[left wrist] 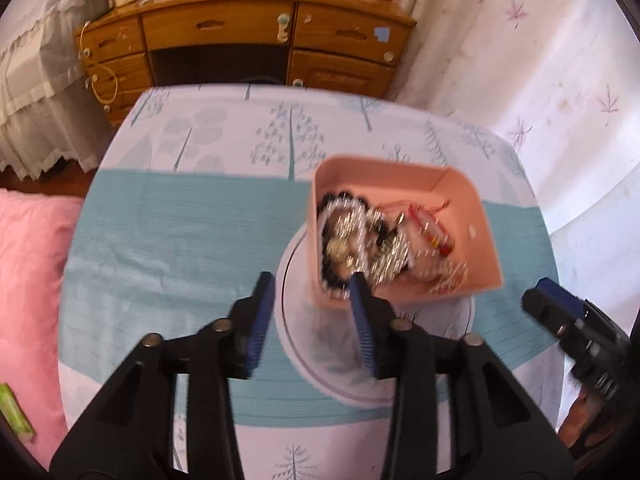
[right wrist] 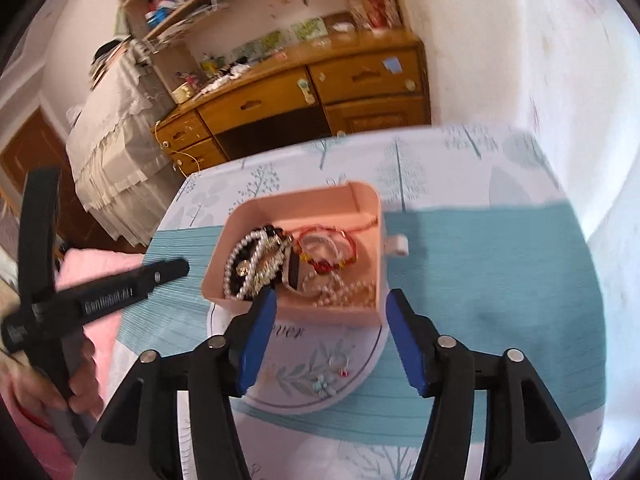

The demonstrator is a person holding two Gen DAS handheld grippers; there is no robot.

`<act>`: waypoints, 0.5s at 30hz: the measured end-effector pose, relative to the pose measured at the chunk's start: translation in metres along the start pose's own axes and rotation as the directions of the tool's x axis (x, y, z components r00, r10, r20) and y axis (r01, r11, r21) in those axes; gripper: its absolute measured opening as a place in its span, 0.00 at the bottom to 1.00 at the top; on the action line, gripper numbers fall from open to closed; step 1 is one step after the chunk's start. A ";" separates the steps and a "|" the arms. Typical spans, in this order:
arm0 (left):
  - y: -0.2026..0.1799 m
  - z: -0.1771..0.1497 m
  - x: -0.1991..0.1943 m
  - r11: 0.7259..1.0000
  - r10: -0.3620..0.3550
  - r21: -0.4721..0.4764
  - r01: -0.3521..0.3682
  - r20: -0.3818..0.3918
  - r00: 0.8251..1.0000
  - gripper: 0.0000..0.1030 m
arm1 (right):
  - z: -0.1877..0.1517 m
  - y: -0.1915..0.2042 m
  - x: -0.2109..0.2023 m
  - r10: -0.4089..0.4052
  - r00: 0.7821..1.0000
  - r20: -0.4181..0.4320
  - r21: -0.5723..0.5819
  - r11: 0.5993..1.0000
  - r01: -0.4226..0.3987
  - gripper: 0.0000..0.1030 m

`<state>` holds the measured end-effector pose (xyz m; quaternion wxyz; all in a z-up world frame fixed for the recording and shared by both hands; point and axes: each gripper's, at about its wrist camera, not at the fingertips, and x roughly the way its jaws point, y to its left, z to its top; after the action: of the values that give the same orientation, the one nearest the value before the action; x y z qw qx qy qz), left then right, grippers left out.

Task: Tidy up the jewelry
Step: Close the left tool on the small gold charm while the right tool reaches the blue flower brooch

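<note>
A pink open box sits partly on a white round plate. It holds a tangle of jewelry: pearl and black bead strands, a red bracelet and a pale bead chain. Small earrings lie on the plate. My left gripper is open and empty just before the box's near left corner. My right gripper is open and empty at the box's near wall. The right gripper also shows in the left view, the left gripper in the right view.
The round table has a white and teal tree-print cloth. A wooden desk with drawers stands behind it. A pink cushion lies to the left. A white wall is on the right.
</note>
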<state>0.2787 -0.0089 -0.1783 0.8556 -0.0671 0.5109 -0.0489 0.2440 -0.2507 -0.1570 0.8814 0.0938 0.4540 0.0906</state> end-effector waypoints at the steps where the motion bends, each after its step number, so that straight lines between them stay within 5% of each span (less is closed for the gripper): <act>1: 0.002 -0.008 0.002 1.000 -0.006 -0.007 0.006 -0.008 1.000 0.37 | -0.001 -0.005 0.001 0.011 1.000 -0.015 0.031 0.999 -0.011 0.59; 7: 0.000 -0.047 0.010 0.999 -0.044 0.016 0.045 -0.032 0.999 0.37 | -0.023 -0.039 0.019 0.116 0.985 -0.130 0.264 0.961 -0.079 0.59; 15: -0.019 -0.085 0.021 0.994 -0.076 0.079 0.073 0.037 0.996 0.37 | -0.053 -0.052 0.048 0.179 0.952 -0.248 0.402 0.913 -0.067 0.54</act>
<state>0.2138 -0.0364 -0.2330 0.8652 -0.0539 0.4884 -0.0993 0.2317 -0.2847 -0.2381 0.7648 0.2817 0.5756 0.0667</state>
